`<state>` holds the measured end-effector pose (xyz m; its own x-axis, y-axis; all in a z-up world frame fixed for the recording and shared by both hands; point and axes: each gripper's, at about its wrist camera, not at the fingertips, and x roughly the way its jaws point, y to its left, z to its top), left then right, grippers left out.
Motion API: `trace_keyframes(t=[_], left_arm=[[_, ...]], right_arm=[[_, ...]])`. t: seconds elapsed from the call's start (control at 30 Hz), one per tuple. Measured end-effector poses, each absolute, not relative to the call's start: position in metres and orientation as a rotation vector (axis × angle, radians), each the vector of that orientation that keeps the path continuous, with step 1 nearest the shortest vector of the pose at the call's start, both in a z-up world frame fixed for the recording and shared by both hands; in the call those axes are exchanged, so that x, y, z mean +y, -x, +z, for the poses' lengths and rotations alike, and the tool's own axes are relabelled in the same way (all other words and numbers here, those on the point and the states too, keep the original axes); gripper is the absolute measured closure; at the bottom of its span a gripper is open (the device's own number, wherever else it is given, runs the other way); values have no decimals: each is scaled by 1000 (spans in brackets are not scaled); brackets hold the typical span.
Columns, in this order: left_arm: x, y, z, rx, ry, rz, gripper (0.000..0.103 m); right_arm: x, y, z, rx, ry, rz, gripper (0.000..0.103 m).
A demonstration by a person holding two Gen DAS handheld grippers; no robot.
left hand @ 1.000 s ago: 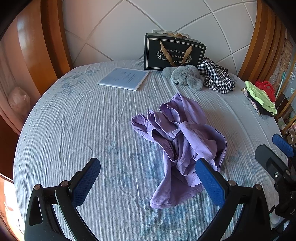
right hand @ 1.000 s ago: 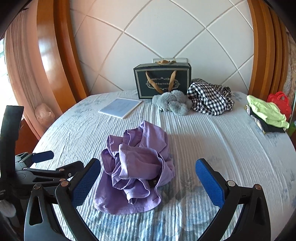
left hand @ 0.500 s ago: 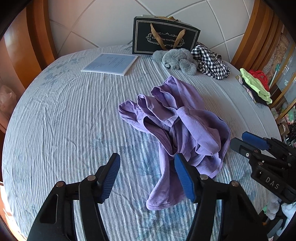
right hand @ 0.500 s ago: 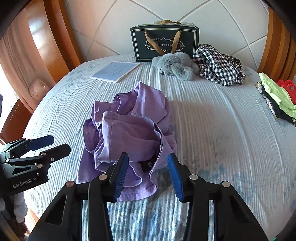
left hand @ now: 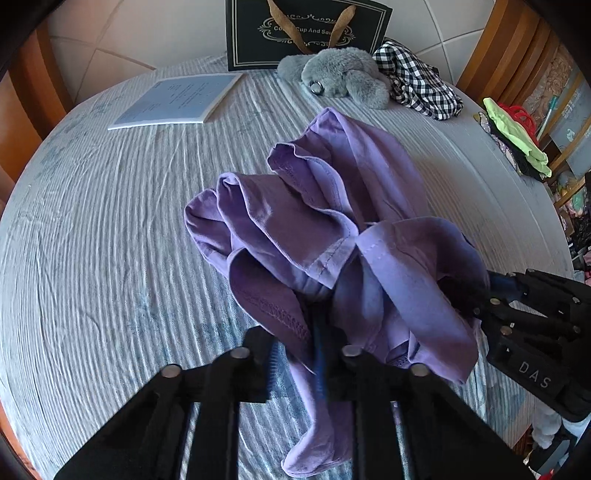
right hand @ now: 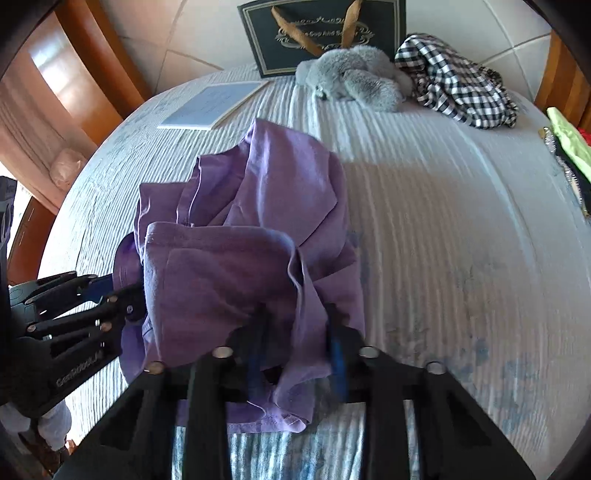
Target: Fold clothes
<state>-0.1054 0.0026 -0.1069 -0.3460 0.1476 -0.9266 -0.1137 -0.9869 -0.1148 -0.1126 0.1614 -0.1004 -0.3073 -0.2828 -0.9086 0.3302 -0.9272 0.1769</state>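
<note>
A crumpled purple garment lies in a heap on the striped bedspread; it also shows in the right wrist view. My left gripper has its blue-padded fingers closed on the garment's near left edge. My right gripper has its fingers closed on a fold at the near right edge. Each gripper shows in the other's view, the right one and the left one, both at the cloth.
At the back of the bed are a dark gift bag, a grey plush toy, a black-and-white checked cloth and a blue booklet. Green and red clothes lie at the right edge.
Both grippers have moved forward onto the purple garment and closed from wide open to pinching its near edges.
</note>
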Motion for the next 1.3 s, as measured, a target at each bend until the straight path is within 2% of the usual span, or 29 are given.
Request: trace_keyframes(t=[0.13,0.3,0.47,0.5,0.53,0.57,0.63,0.67,0.7,0.77,0.83,1.13,1.3], left_arm=[[-19,103,-90,-94,1654,2519,98],[-64,89,-55,-179,1587,2649,98],[-94,70,-53,-167,1618,2711,97],[-95,67,-55,-176,1625,2693,95],[-92,64,-55,-177,1619,2678,87],[-89,62,-55,-168,1611,2669,81],[-79,60,-51,-129,1572,2671,53],[-75,60,-48,-117,1547,2672,49],[-71,60,-45,-110,1520,2674,46],[-63,64,-41,-86,1483,2668,42],[-55,70,-43,-56,1475,2655,39],[-32,102,-93,-37,1592,2581,38],[-23,122,-111,-38,1620,2558,38]], right_arm=[[181,110,-83,56,-1506,-2348,96],[252,103,-46,-46,-1458,-2572,97],[301,86,-47,-77,-1568,-2670,97],[306,82,-51,-74,-1601,-2663,96],[307,79,-56,-48,-1629,-2662,95],[308,76,-60,-18,-1651,-2669,93],[310,68,-62,-2,-1656,-2669,87],[311,64,-60,-16,-1636,-2666,71],[310,61,-57,-24,-1608,-2655,50],[300,58,-50,-17,-1542,-2608,28],[288,58,-46,-2,-1486,-2567,27],[241,87,-65,122,-1430,-2440,27],[224,109,-81,215,-1430,-2367,20]])
